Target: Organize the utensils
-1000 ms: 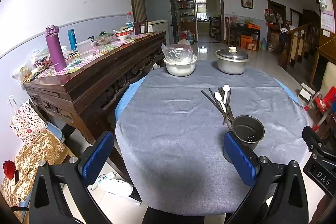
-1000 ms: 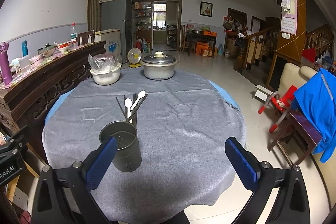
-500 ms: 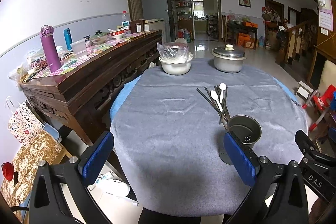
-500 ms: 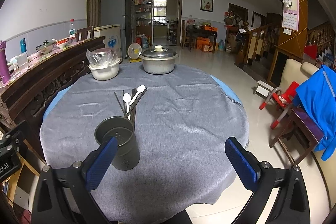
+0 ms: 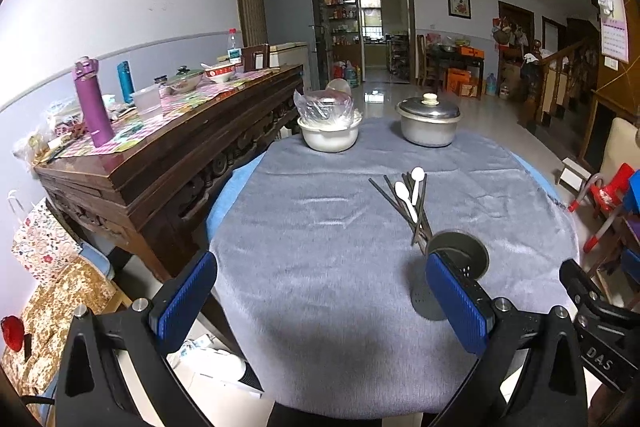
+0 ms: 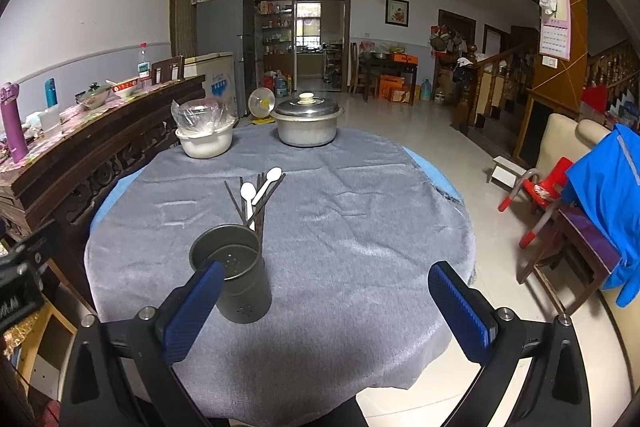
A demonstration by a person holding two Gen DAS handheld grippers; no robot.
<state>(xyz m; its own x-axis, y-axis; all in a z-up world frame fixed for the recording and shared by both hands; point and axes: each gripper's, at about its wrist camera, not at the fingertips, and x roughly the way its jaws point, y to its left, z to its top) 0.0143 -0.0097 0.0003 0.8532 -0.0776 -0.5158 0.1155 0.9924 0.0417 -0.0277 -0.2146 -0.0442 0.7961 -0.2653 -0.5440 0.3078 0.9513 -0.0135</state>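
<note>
On the round surface with the grey cloth I count two white plastic spoons, one dark metal cylinder holder with holes, one steel pot with lid and one white bowl covered in plastic. The thin dark chopsticks lie in one bundle; their number I cannot tell.

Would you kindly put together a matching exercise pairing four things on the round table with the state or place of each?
Things:
1. utensil holder
2. white spoons
3. metal pot
4. white basin

States:
A. lying flat on the grey cloth among the dark chopsticks
B. closed with a lid
C. standing upright and empty
D. holding something wrapped in clear plastic

Pairs: 1-C, 2-A, 3-B, 4-D
</note>
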